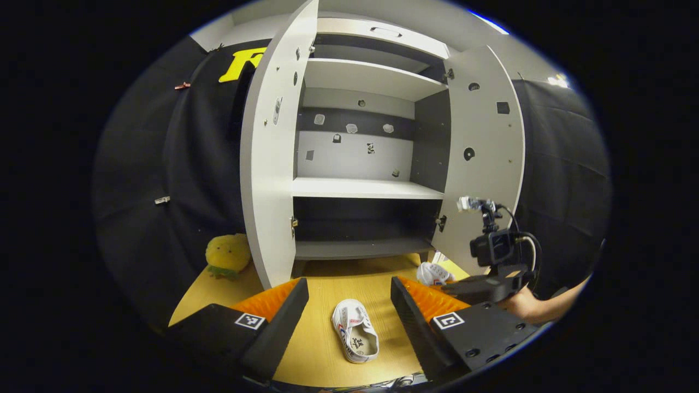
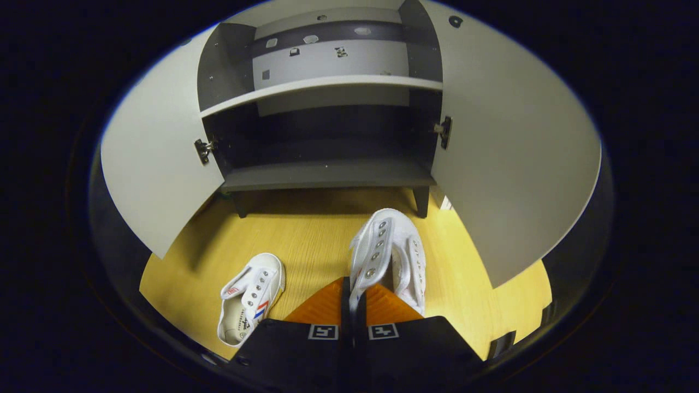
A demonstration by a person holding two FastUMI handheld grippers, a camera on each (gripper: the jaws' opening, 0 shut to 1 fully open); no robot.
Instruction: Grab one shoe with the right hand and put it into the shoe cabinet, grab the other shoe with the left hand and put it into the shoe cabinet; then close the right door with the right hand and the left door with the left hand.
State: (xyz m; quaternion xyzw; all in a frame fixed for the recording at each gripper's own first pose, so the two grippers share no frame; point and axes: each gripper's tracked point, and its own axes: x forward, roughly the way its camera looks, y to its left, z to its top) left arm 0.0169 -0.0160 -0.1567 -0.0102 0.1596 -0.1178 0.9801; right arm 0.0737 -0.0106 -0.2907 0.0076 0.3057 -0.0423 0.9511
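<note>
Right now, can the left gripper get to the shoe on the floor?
Probably yes. The left gripper is open, the shoe lies between its fingers, and nothing sits in between.

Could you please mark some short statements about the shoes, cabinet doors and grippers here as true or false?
1. Both cabinet doors, the left door and the right door, stand open. True.
2. The right gripper is shut on a white shoe. True.
3. The left gripper holds the other shoe. False: its fingers are spread and that shoe lies on the wooden floor between them.
4. A shoe already sits on the bottom shelf. False: the shelf is bare.
5. A yellow plush toy sits outside the left door. True.
</note>
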